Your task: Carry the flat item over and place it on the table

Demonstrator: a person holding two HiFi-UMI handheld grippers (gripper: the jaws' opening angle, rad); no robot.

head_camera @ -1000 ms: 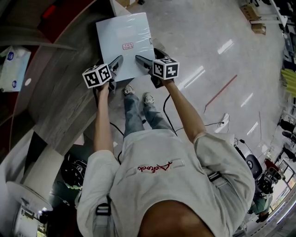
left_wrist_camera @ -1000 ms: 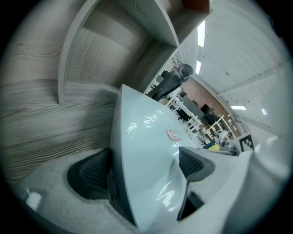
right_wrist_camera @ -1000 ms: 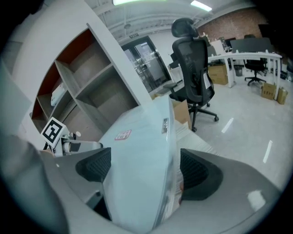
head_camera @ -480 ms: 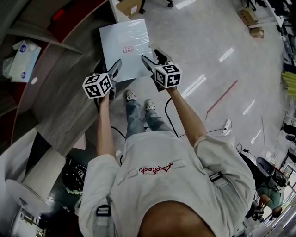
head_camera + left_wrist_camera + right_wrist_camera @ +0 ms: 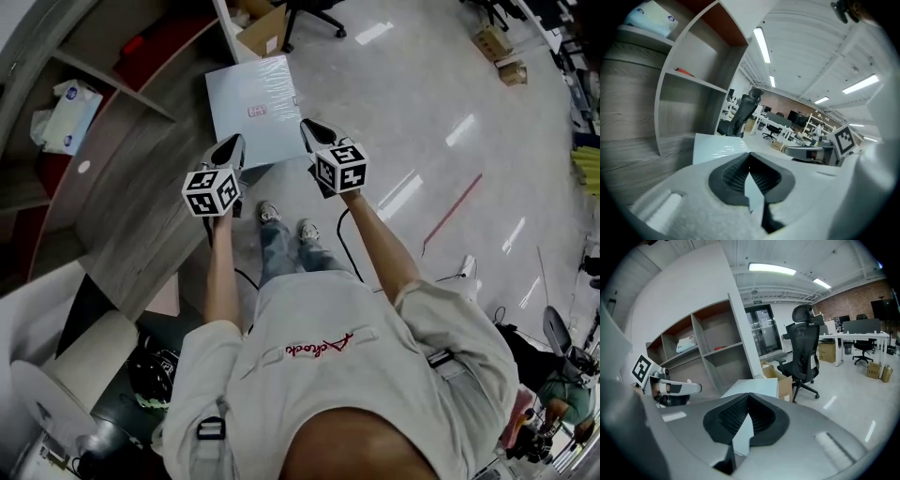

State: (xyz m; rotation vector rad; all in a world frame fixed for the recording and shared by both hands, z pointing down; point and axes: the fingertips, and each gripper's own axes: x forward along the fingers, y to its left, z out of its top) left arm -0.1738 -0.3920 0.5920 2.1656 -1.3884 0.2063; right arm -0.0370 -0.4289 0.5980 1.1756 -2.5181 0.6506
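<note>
Beside the shelf [image 5: 122, 178], the left gripper [image 5: 232, 145] is clamped on the near edge of the panel [image 5: 251, 98]. The right gripper [image 5: 310, 128] is clamped on the same edge. The panel is held aloft, roughly level. The carry is judged in hand. Next, a turn toward the worktop is needed, with both hands moved together.

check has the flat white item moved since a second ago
Yes. In the head view the flat white item now lies farther up the picture from the shoes on the floor than a second ago.
</note>
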